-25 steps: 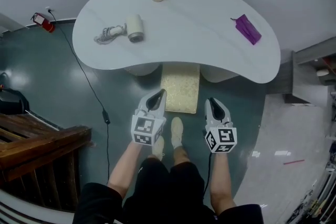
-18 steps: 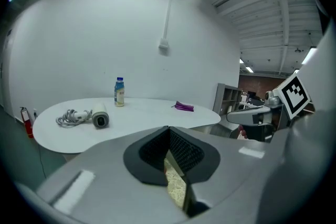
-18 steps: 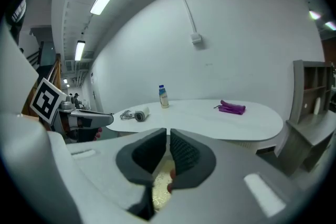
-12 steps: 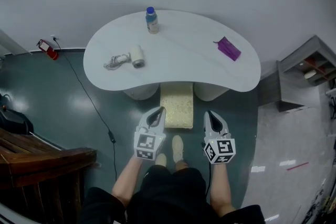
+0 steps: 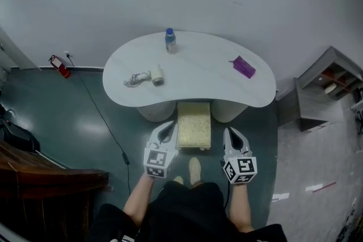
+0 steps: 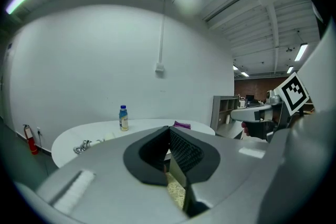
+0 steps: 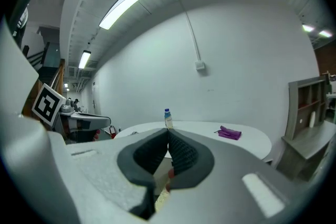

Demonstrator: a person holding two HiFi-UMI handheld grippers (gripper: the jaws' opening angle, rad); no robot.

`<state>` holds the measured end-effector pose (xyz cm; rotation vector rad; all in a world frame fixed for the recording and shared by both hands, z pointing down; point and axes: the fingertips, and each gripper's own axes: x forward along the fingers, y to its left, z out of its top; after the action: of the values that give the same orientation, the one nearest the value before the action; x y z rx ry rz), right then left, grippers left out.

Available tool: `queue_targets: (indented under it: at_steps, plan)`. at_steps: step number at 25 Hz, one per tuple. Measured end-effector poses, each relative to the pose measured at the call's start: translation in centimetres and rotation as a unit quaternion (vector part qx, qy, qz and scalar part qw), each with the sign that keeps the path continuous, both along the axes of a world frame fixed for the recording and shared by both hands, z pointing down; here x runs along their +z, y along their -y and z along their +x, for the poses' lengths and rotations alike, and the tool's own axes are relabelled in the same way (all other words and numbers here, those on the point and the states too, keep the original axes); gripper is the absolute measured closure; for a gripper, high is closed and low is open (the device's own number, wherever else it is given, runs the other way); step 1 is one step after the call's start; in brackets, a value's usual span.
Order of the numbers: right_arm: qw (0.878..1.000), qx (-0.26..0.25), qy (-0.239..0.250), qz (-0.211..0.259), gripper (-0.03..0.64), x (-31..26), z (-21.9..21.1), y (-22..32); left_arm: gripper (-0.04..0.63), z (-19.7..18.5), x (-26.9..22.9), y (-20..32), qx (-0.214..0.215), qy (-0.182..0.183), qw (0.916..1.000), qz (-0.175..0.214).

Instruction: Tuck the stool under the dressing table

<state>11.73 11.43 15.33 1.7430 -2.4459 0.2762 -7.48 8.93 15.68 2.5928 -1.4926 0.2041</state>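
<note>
The stool (image 5: 193, 125), with a yellowish cushion, stands on the floor with its far end under the front edge of the white kidney-shaped dressing table (image 5: 198, 90). My left gripper (image 5: 168, 130) hangs in the air to the left of the stool's near end, and my right gripper (image 5: 231, 135) to its right. Both are shut and hold nothing. In the left gripper view the closed left gripper (image 6: 169, 129) points at the table (image 6: 100, 132), with a strip of cushion (image 6: 176, 194) below it. In the right gripper view the right gripper (image 7: 168, 131) is also closed and faces the table (image 7: 252, 140).
On the table are a bottle (image 5: 170, 41), a white hair dryer with its cord (image 5: 148, 75) and a purple pouch (image 5: 243, 67). A grey shelf unit (image 5: 326, 88) stands to the right, dark wooden furniture (image 5: 51, 178) at lower left. A black cable (image 5: 108, 127) runs across the floor.
The head camera and both grippers have risen, so the table and stool look smaller and farther off. The grippers stay on either side of the stool's near end.
</note>
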Motion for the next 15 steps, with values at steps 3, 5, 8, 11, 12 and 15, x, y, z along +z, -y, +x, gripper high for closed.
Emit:
queue_targets:
  at_steps: [3, 5, 8, 11, 12, 15]
  plan:
    - [1.000, -0.001, -0.010, 0.005, 0.612, -0.9, -0.4, -1.1, 0.589, -1.0, -0.7, -0.9, -0.006, -0.002, 1.0000, 0.002]
    - [1.000, -0.001, -0.015, 0.007, 0.612, -1.2, -0.6, -2.0, 0.589, -1.6, -1.2, -1.7, -0.011, -0.005, 0.9999, 0.005]
    - [1.000, -0.003, -0.022, 0.006, 0.612, -1.7, -0.9, -3.1, 0.589, -2.4, -2.2, -3.1, -0.014, -0.003, 0.9998, 0.011]
    - [1.000, -0.005, -0.023, 0.009, 0.612, -2.0, -1.6, -4.1, 0.589, -3.2, -2.3, -4.3, -0.014, -0.001, 0.9999, 0.010]
    - [1.000, -0.005, -0.022, 0.010, 0.612, -2.0, -1.8, -4.4, 0.589, -3.3, -2.3, -4.7, -0.012, 0.001, 0.9999, 0.010]
    - [1.000, -0.006, -0.018, 0.011, 0.612, -2.1, -2.5, -5.4, 0.589, -3.6, -2.0, -6.0, -0.009, 0.001, 0.9999, 0.008]
